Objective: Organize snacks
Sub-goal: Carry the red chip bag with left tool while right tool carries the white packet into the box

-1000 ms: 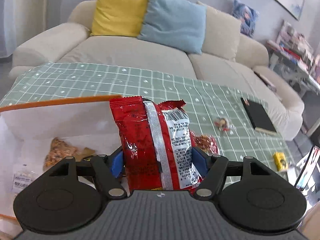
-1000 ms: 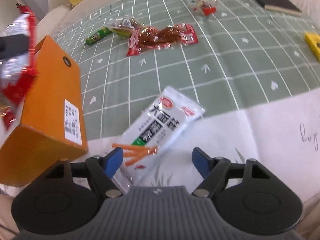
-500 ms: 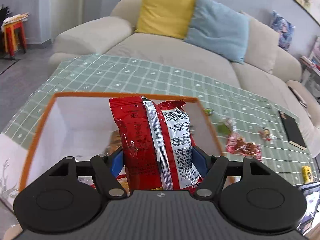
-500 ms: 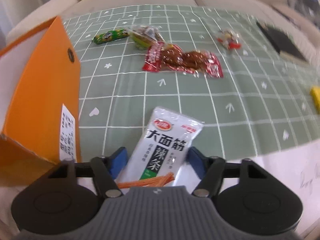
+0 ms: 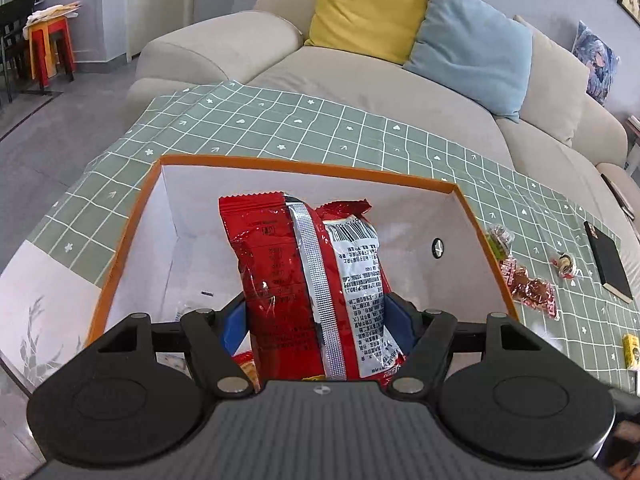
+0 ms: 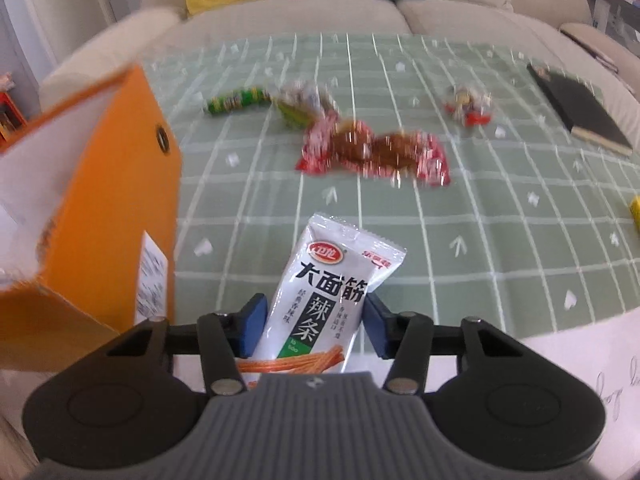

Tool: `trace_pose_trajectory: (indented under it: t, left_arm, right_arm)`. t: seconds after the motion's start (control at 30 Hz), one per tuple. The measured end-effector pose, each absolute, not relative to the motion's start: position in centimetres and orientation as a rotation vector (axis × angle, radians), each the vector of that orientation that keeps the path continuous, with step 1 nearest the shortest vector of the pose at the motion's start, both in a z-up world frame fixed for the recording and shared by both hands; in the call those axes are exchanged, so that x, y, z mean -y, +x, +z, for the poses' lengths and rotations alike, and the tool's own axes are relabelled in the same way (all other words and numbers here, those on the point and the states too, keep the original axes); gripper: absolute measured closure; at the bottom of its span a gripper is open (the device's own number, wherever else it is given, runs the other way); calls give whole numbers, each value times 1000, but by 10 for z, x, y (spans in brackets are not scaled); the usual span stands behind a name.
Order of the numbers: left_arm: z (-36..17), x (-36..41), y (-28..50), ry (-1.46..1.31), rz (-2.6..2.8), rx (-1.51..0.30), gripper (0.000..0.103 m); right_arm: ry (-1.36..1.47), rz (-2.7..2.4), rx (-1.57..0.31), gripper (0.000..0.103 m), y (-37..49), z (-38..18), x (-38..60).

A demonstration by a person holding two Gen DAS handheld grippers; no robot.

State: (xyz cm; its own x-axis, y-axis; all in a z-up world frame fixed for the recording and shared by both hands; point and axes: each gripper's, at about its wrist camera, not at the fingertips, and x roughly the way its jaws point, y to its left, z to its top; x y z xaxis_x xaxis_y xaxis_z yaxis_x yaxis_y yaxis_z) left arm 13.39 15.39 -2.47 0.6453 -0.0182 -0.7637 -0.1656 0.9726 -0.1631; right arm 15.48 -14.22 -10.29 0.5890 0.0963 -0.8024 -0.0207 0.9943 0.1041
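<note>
My left gripper (image 5: 316, 320) is shut on a red snack bag (image 5: 308, 288) and holds it upright above the open orange box (image 5: 304, 170), whose white inside shows below. My right gripper (image 6: 314, 324) is shut on a white spicy-strip packet (image 6: 328, 292), lifted just off the green checked tablecloth (image 6: 440, 216), to the right of the orange box (image 6: 120, 184). Loose snacks lie further out: a red meat packet (image 6: 376, 152), a green tube (image 6: 236, 100), a greenish wrapped snack (image 6: 304, 104) and a small wrapped candy (image 6: 468, 104).
A black notebook (image 6: 580, 116) lies at the table's far right, and a small yellow item (image 6: 636, 208) near the right edge. A beige sofa (image 5: 360, 64) with yellow and blue cushions runs behind the table. Some snacks lie in the box bottom (image 5: 244, 364).
My left gripper has swung left and over the box with the red bag. My right gripper has closed on the white packet and lifted it.
</note>
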Motion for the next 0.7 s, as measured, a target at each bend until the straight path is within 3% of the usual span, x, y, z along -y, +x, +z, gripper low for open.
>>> trace_pose_trajectory:
  t: [0.37, 0.53, 0.7]
  left_arm:
    - [-6, -174, 144, -24, 118, -863, 23]
    - [-13, -170, 153, 85, 94, -919, 23]
    - [-28, -164, 162, 163, 62, -989, 23]
  right_arm:
    - [122, 269, -653, 53, 161, 4, 121]
    - [113, 501, -689, 53, 173, 23, 72]
    - [-38, 582, -787, 53, 184, 3, 12]
